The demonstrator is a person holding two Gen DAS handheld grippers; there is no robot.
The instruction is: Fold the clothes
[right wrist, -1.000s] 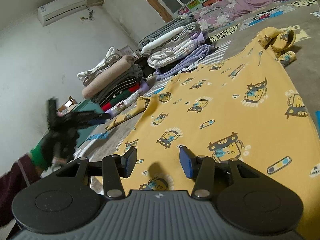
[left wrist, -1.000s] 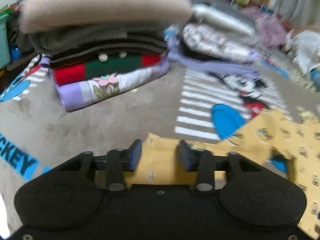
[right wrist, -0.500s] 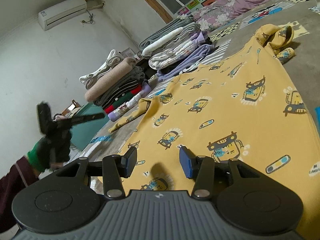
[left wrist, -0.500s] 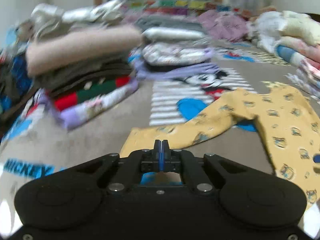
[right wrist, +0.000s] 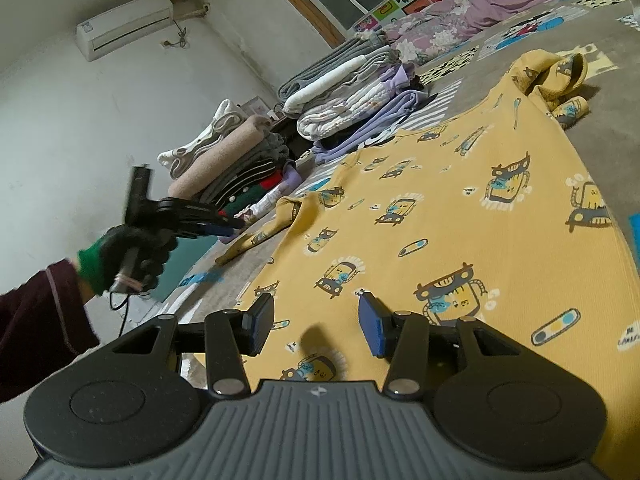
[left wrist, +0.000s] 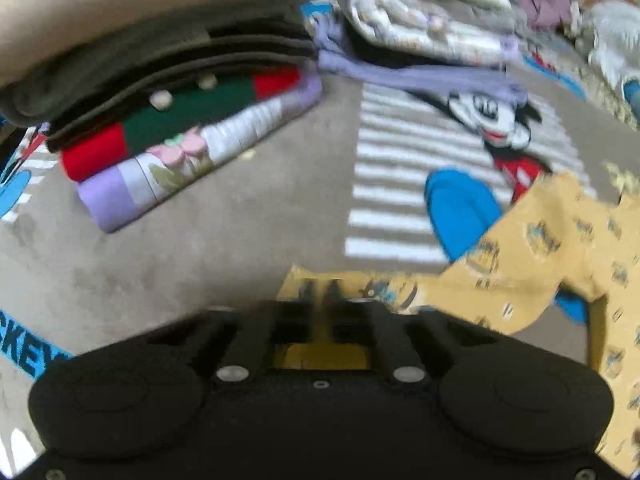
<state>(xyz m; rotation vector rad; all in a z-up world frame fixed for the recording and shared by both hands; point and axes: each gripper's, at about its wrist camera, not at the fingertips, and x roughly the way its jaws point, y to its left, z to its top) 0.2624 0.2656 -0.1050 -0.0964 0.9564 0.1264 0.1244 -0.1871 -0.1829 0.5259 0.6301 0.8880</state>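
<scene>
Looking along the left gripper [left wrist: 320, 294], its fingers sit blurred and nearly together over the cuff of the yellow cartoon-print cotton top [left wrist: 532, 256], whose sleeve trails right across the grey printed carpet [left wrist: 224, 240]; whether cloth is pinched I cannot tell. A stack of folded knitwear [left wrist: 168, 120] stands far left.

From the right gripper [right wrist: 316, 322], fingers are spread wide and hold nothing, hovering above the top's near hem. The garment lies mostly flat, its far sleeve bunched. Soft, light and limp, it should drape and crease easily; cuffs, hem corners and shoulder seams look the surest places to pinch
</scene>
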